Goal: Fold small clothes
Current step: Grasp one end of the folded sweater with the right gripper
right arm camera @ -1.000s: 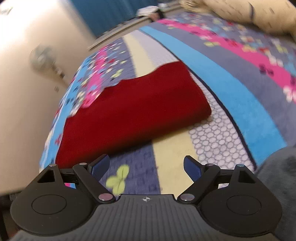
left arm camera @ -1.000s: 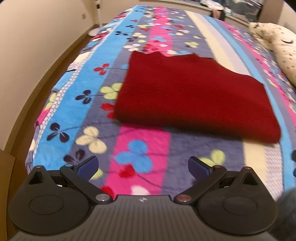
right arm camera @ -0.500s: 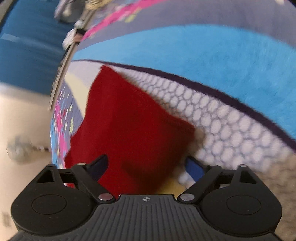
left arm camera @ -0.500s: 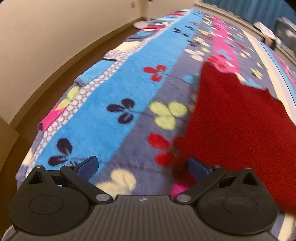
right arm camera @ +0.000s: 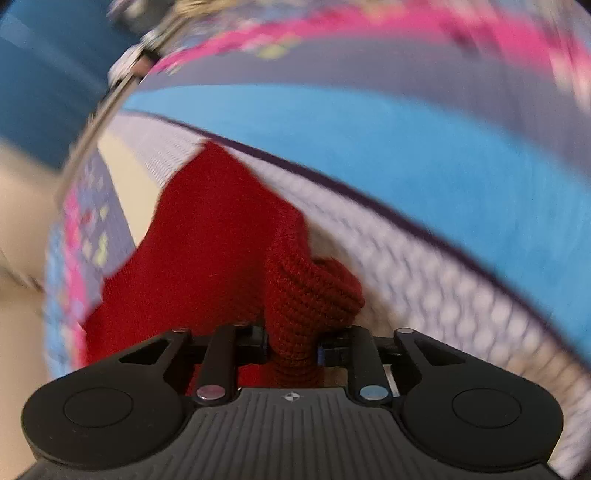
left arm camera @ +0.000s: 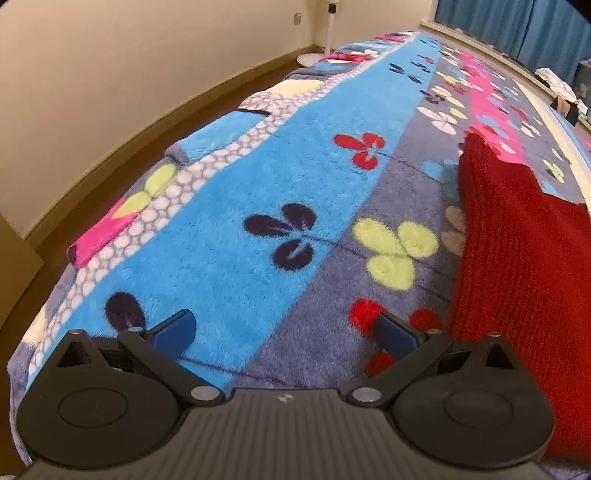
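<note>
From the left wrist cam, the left gripper (left arm camera: 284, 332) is hanging low over the fleece blanket (left arm camera: 258, 206) with its blue pads spread wide and nothing sitting between them, just the fuzzy flower print underneath; the red knit garment (left arm camera: 517, 251) is lying flat on the blanket off to the right side of the view, its near edge running just beside the right-hand pad but not getting pinched by it. A fan stand (left arm camera: 321, 51) is standing on the floor by the cream wall far back, and blue curtains (left arm camera: 517, 26) are showing in the top right. Over on the right wrist cam, things are pretty blurry, but the right gripper (right arm camera: 291, 345) is clamping down on a bunched-up corner of the red knit garment (right arm camera: 207, 236): its jaws have just been closing and the knit is puffing up in a lump between the pads, while the rest of it is trailing back across the blanket (right arm camera: 406, 155) toward the left
</note>
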A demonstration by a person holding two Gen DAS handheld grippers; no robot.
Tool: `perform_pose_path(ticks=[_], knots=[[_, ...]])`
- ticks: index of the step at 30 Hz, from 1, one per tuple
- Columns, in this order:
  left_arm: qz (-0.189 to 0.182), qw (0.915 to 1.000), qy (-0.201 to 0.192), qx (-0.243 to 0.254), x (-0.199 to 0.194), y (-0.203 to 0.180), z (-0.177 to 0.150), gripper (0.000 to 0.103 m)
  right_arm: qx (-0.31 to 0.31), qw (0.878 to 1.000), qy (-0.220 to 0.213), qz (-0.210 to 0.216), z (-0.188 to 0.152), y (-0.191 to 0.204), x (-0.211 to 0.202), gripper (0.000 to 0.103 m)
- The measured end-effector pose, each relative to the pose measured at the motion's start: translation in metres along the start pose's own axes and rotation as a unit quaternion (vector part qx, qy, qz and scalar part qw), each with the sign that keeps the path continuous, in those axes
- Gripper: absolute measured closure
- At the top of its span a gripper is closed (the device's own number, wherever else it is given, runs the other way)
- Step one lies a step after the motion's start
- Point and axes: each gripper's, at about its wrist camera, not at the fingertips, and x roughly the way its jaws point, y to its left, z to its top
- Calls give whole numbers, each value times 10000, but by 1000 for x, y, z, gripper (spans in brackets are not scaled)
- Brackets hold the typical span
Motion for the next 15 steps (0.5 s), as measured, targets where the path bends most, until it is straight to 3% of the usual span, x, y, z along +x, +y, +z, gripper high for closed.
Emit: perform_pose_path(ticks=[2, 4, 5, 7, 10, 11, 13, 15], knots=[[-129, 9998, 13, -147, 0, 2, 3, 0, -1259, 9898, -638, -173, -9, 57, -26, 84], [-290, 9992, 36, -264, -1, 6, 6, 0, -2598, 9562, -1344, -83, -34, 120, -55, 85], [-373, 9988, 48, -315, -1, 9, 9, 0, -3200, 9334, -1626, 1, -53, 149, -67, 85], [-553, 9974, 86, -457, -2, 16, 12, 0, -4376, 8745, -2063, 352, -104, 202, -86, 85], [-764, 9944, 136, -722, -1, 30, 17, 0, -5922, 7652, -2325, 986, -206, 250, -96, 87], [-819, 9934, 140, -787, -1, 34, 18, 0, -6313, 7344, -2212, 1147, -234, 260, -91, 87], [-914, 9920, 140, -857, -2, 40, 19, 0, -6995, 6834, -1567, 1379, -289, 262, -65, 87], [-907, 9922, 125, -845, -3, 42, 19, 0, -7462, 6451, -1001, 1308, -327, 251, -39, 87]])
